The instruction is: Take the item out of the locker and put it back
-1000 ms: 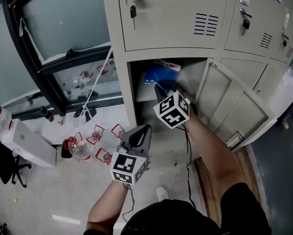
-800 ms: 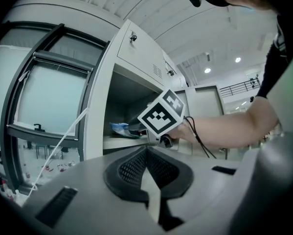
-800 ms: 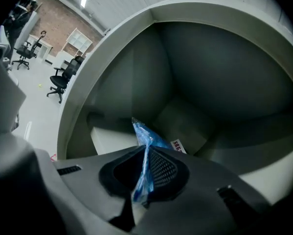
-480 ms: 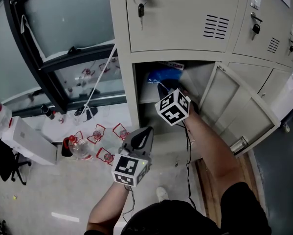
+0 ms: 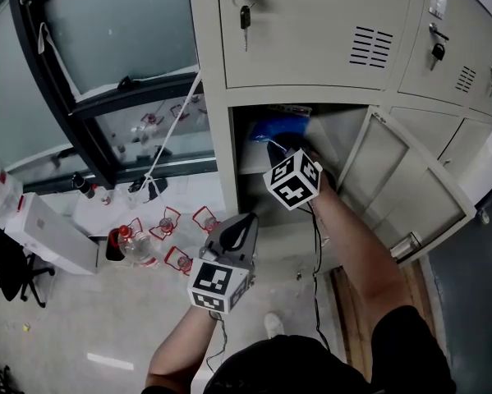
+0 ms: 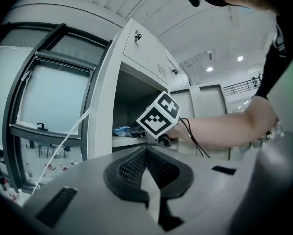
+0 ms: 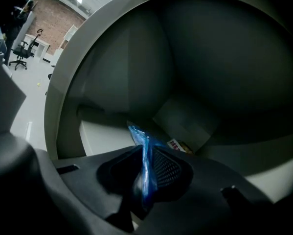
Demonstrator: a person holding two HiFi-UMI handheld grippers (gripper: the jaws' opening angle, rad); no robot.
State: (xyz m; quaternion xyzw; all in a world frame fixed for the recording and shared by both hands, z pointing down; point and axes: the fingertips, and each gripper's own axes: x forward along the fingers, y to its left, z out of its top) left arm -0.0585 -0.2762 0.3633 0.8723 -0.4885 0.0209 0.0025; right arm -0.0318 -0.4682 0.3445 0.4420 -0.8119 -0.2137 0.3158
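The blue plastic bag (image 5: 277,127) lies on the shelf inside the open locker compartment (image 5: 247,161). My right gripper (image 5: 282,148) reaches into that compartment, its marker cube just outside the opening. In the right gripper view the bag (image 7: 146,151) stands as a thin crumpled strip between the jaws of the right gripper (image 7: 145,166). Those jaws are opening, and a dark gap shows beside the bag. My left gripper (image 5: 244,220) hangs low in front of the locker, shut and empty. In its own view the left gripper (image 6: 147,154) points at the compartment and the bag (image 6: 121,130).
The compartment's door (image 5: 406,191) stands swung open to the right. Above it is a closed locker door with a key (image 5: 246,15). Bottles in red holders (image 5: 159,228), a white box (image 5: 55,236) and an office chair (image 5: 3,273) stand on the floor at the left, below a window.
The right gripper stays inside the compartment with the bag. The left gripper holds its place. The head view has shifted slightly, so the locker sits a little further right.
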